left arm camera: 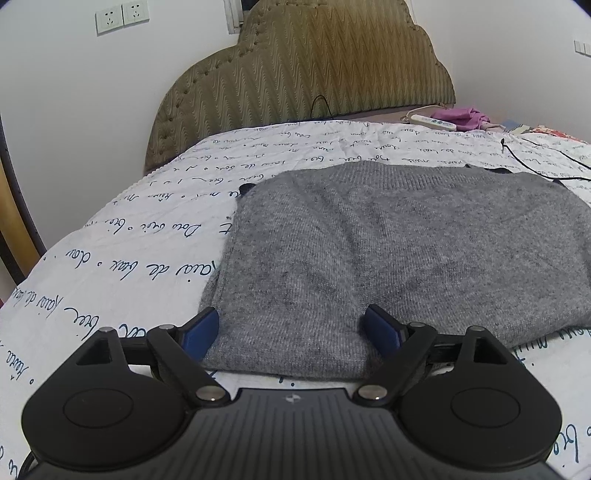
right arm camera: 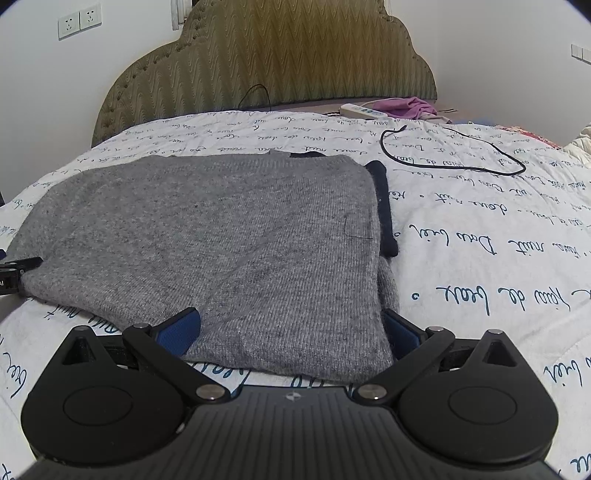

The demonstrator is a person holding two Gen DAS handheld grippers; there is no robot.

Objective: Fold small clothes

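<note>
A grey knit sweater [left arm camera: 369, 251] lies folded flat on the white bedspread with blue handwriting [left arm camera: 122, 266]. My left gripper [left arm camera: 291, 330] stands open over the sweater's near left corner. Its left blue pad sits just outside the sweater's edge and its right pad rests on the knit. In the right wrist view the same sweater [right arm camera: 221, 240] fills the middle. My right gripper [right arm camera: 291, 332] is open, straddling the near right corner without pinching it. A dark navy piece [right arm camera: 384, 206] sticks out along the sweater's right edge. A black part of the left gripper [right arm camera: 16, 271] shows at the sweater's left side.
An upholstered headboard [right arm camera: 266, 55] rises behind the bed. A black cable [right arm camera: 454, 162] loops on the bedspread [right arm camera: 480, 258] to the right. A white power strip [right arm camera: 364, 110] and purple cloth [right arm camera: 413, 105] lie at the far right by the wall. Wall sockets [left arm camera: 122, 14] sit upper left.
</note>
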